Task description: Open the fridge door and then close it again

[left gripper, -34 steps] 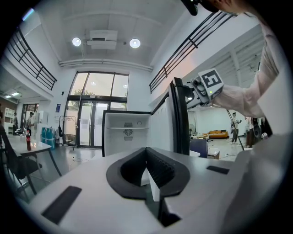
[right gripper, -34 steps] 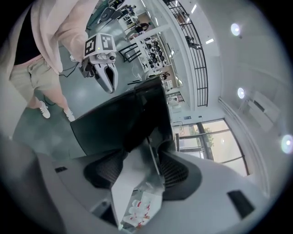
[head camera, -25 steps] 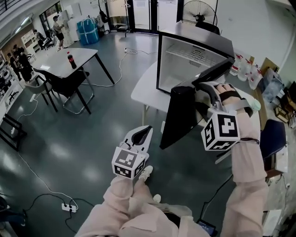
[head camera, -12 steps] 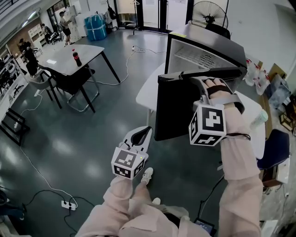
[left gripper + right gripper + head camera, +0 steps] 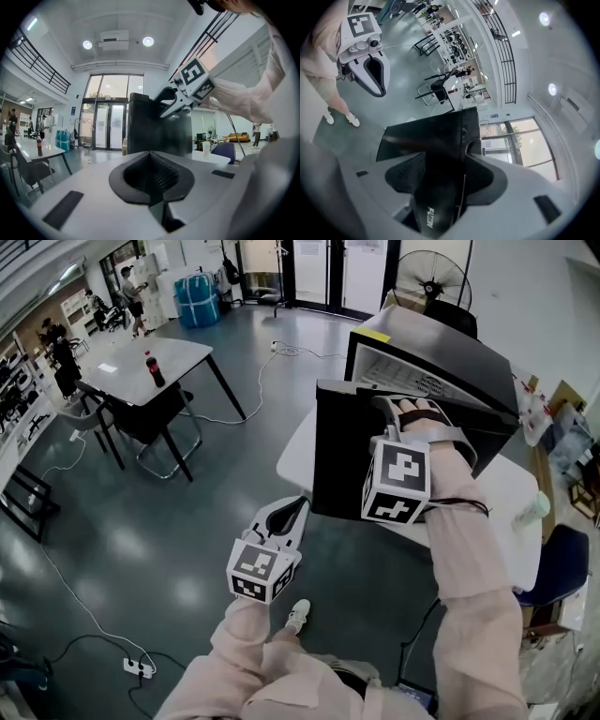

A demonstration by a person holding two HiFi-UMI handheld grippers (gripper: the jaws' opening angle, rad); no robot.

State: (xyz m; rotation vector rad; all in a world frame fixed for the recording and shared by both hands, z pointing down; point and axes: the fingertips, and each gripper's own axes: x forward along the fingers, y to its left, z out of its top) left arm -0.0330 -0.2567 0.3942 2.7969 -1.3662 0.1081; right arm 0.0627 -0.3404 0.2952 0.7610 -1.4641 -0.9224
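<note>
A small black fridge (image 5: 441,357) stands on a white table (image 5: 492,498). Its black door (image 5: 342,456) is only a narrow gap from the cabinet. My right gripper (image 5: 384,409) is shut on the door's top edge, and in the right gripper view the dark door (image 5: 426,136) fills the space between the jaws. My left gripper (image 5: 295,506) hangs low in front of me over the floor, shut on nothing. The left gripper view looks up past its own shut jaws at the fridge (image 5: 157,131) and the right gripper (image 5: 171,101).
A table (image 5: 122,367) with a cola bottle (image 5: 151,367) and dark chairs (image 5: 141,423) stands at the left. A fan (image 5: 427,268) is behind the fridge and a blue chair (image 5: 553,563) at the right. Cables and a power strip (image 5: 136,667) lie on the floor. People stand far back.
The fridge door has swung from wide open to almost against the cabinet, my right gripper moving with it while holding its top edge. The left gripper has stayed put.
</note>
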